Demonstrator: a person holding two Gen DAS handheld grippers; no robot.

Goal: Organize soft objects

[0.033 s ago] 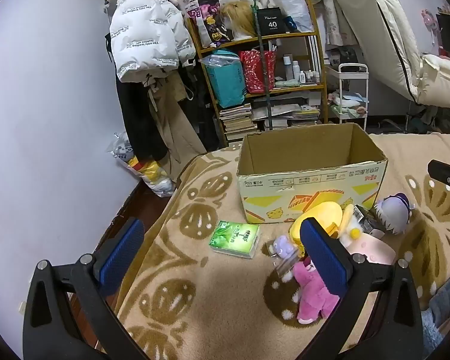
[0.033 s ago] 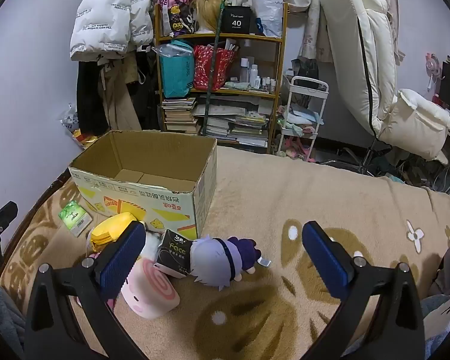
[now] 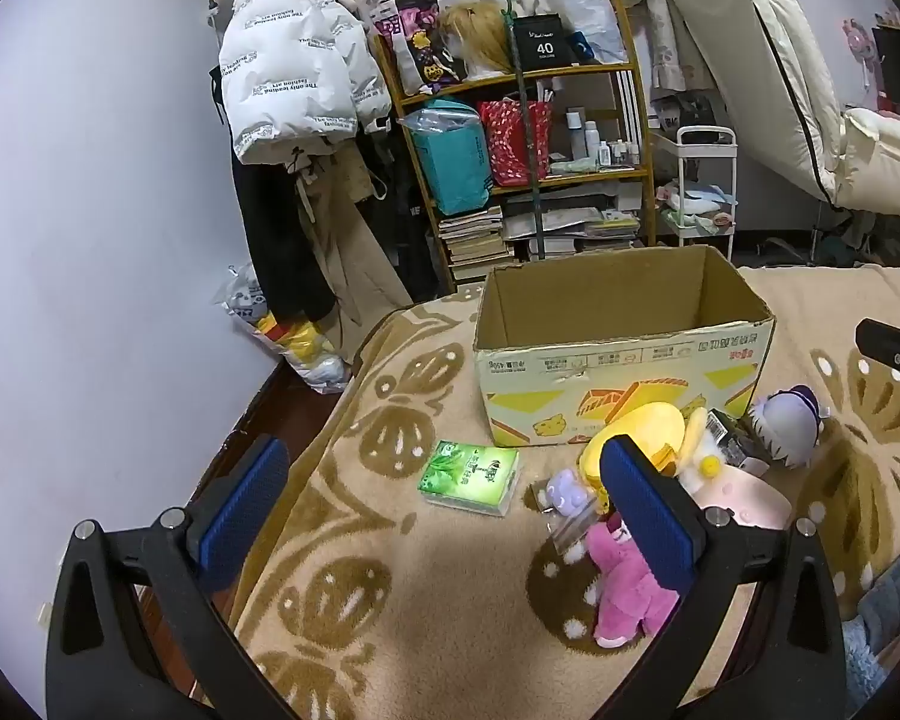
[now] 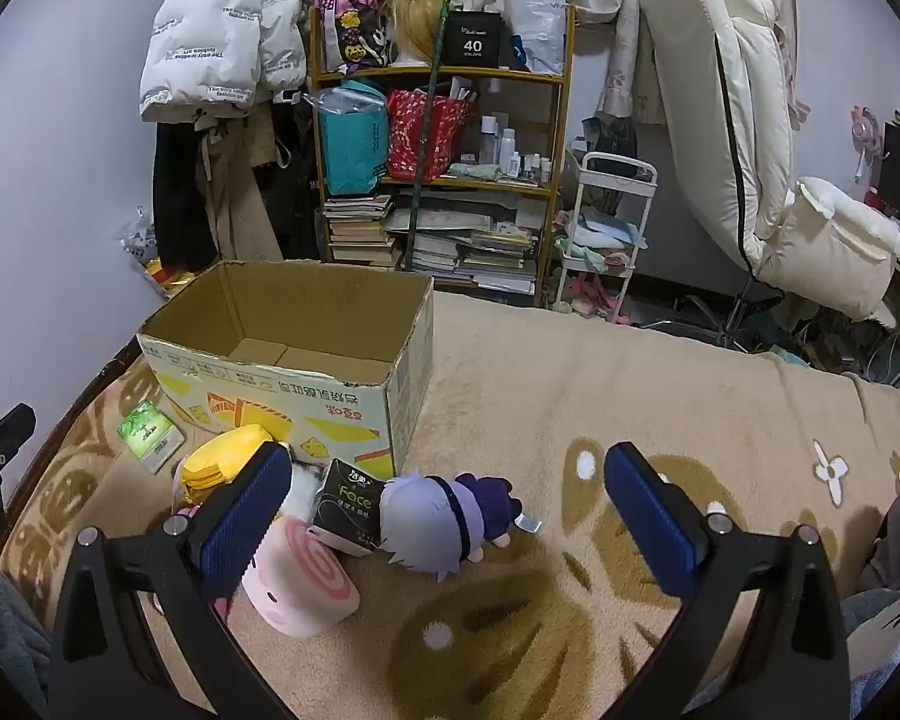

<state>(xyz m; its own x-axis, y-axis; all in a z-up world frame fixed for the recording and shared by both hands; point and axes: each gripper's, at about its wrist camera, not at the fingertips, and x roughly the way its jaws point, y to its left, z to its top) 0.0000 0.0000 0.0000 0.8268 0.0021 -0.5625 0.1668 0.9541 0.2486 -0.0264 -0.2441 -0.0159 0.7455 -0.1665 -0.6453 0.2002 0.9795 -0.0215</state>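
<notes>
An open cardboard box [image 3: 624,354] [image 4: 282,372] stands on the beige patterned blanket, nothing visible inside. In front of it lies a pile: a yellow plush [image 3: 648,426] [image 4: 225,462], a pink plush [image 3: 624,588], a small purple toy [image 3: 561,489], a pink swirl roll cushion [image 4: 300,576], a black tissue pack [image 4: 345,504] and a lavender-haired doll [image 4: 438,516] [image 3: 786,420]. A green tissue pack [image 3: 471,474] [image 4: 147,432] lies left of the pile. My left gripper [image 3: 444,510] is open above the blanket near the green pack. My right gripper [image 4: 444,516] is open above the doll.
A wooden shelf [image 4: 438,168] with books, bags and bottles stands behind the bed. A white jacket [image 3: 294,78] hangs at the left. A white cart [image 4: 606,228] and cream chair [image 4: 750,138] are at the right. The blanket's left edge [image 3: 306,438] drops to the floor.
</notes>
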